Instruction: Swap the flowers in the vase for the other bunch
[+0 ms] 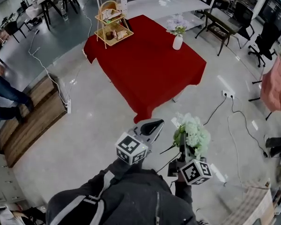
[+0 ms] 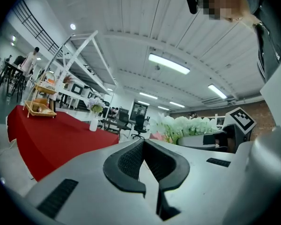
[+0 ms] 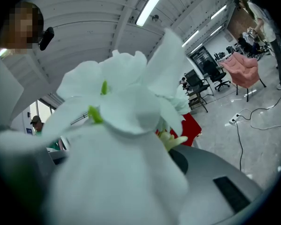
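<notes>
A white vase (image 1: 177,42) with pale flowers (image 1: 177,24) stands near the far right corner of the red table (image 1: 145,69). I am standing on the floor short of the table's near corner. My right gripper (image 1: 183,149) is shut on the stems of a white and green flower bunch (image 1: 193,134), whose petals (image 3: 122,139) fill the right gripper view. My left gripper (image 1: 149,127) is shut and holds nothing; its dark pads (image 2: 131,161) meet in the left gripper view. There the vase (image 2: 93,123) shows far off on the table (image 2: 51,137), with the held bunch (image 2: 185,125) to the right.
A wooden tiered rack (image 1: 113,25) stands at the table's far left corner. Cables (image 1: 234,125) and a power strip (image 1: 227,94) lie on the floor to the right. Office chairs (image 1: 264,41) and a pink cloth (image 1: 276,83) are at the right, a wooden platform (image 1: 33,111) and a person (image 1: 2,95) at the left.
</notes>
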Tool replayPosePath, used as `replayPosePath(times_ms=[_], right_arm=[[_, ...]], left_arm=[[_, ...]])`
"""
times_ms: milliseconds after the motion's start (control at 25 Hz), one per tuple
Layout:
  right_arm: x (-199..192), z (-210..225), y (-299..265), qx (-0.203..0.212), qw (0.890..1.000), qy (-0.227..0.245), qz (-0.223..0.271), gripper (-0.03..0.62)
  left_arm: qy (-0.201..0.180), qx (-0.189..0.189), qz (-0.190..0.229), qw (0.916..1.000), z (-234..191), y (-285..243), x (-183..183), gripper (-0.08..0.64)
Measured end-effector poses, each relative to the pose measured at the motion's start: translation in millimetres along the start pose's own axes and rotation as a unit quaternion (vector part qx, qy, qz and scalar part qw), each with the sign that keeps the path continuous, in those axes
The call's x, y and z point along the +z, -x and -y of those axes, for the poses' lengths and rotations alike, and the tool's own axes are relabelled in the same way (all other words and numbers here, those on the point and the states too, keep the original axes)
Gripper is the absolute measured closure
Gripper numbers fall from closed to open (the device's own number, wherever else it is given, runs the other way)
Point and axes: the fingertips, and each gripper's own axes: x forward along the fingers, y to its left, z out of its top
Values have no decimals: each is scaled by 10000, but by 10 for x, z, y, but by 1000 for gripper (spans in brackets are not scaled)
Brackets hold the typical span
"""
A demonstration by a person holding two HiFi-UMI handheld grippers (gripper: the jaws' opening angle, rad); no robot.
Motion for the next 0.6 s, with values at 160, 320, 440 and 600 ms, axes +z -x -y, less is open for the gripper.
replayPosePath(times_ms=[160,320,440,600], right_arm=[[213,157,-308,-113,9999,9,27,506],[340,250,-627,-161,9999,-14,44,506],[425,285,-849,-173,9998,-31,49,506],[504,327,-1095,-195,9998,-77,64,506]], left_arm=[[32,-44,-20,10000,-223,-304,128,552],[31,-99,-5,9999,-473,-561,250,552],[34,-120,48,9999,-661,-721,351,552],[71,-147,92,9998,-879,-896,427,552]])
